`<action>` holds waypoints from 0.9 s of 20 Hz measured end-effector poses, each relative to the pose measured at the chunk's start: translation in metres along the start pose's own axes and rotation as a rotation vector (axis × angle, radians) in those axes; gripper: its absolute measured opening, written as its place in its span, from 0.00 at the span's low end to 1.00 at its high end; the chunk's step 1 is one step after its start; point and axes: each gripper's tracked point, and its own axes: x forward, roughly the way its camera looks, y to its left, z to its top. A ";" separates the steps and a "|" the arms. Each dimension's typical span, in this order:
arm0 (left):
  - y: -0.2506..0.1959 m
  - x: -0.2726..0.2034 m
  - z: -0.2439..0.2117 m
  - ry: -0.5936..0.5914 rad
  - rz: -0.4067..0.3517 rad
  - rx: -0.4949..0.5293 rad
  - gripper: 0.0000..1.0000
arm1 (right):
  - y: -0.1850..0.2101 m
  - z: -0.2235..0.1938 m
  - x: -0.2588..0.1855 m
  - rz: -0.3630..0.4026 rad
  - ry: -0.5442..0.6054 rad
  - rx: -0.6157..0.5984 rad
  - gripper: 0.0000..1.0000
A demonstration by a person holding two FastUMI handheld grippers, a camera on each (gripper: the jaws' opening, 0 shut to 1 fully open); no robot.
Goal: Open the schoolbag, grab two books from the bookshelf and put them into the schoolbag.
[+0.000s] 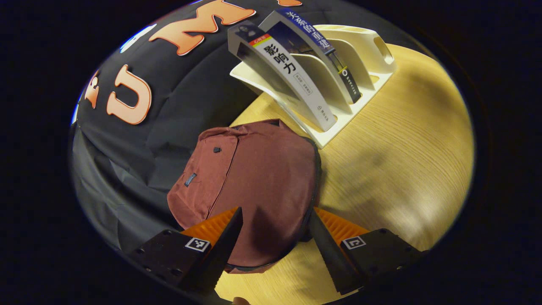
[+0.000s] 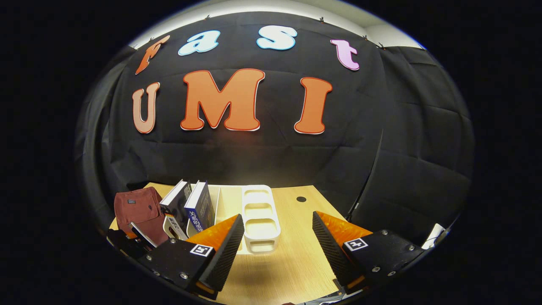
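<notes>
Left hand-held gripper (image 1: 271, 237) nearest, jaws spread wide and nothing pinched, poised over near edge of bag (image 1: 254, 186). Bag lying flat on bench (image 1: 402, 169), at left side, close to black cloth wall; zipper (image 1: 316, 178) running along its right edge, seemingly closed. Zipper pull not to be found for sure in left gripper view. Just behind bag, on far side, rack (image 1: 360, 67) with two books (image 1: 288, 72) leaning in its left slots, other slots free.

Right hand-held gripper (image 2: 277, 241) also spread, holding nothing, well apart from bag (image 2: 137, 214), pointing at free right part of rack (image 2: 260, 216); books (image 2: 190, 205) to its left.

Judged risks from here:
- Soft cloth, so likely to bunch or slide when zipper pulled with one gripper and bag not held down.
- Closing on cloth instead of zipper pull, then lifting whole bag.
- Bag near rack, so a dragged bag could push rack and tip leaning books.
- Books smooth and tilted; grip near a corner could let one slip or pull its neighbour out.
</notes>
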 end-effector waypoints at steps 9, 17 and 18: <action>0.002 -0.001 0.005 0.026 -0.062 -0.015 0.54 | -0.002 0.002 0.003 0.023 -0.006 0.048 0.96; -0.006 0.007 0.005 0.060 -0.173 0.123 0.01 | -0.001 0.002 0.003 0.063 -0.012 0.060 0.96; -0.005 0.006 0.005 0.071 -0.191 0.121 0.00 | -0.001 0.003 0.003 0.072 -0.013 0.071 0.96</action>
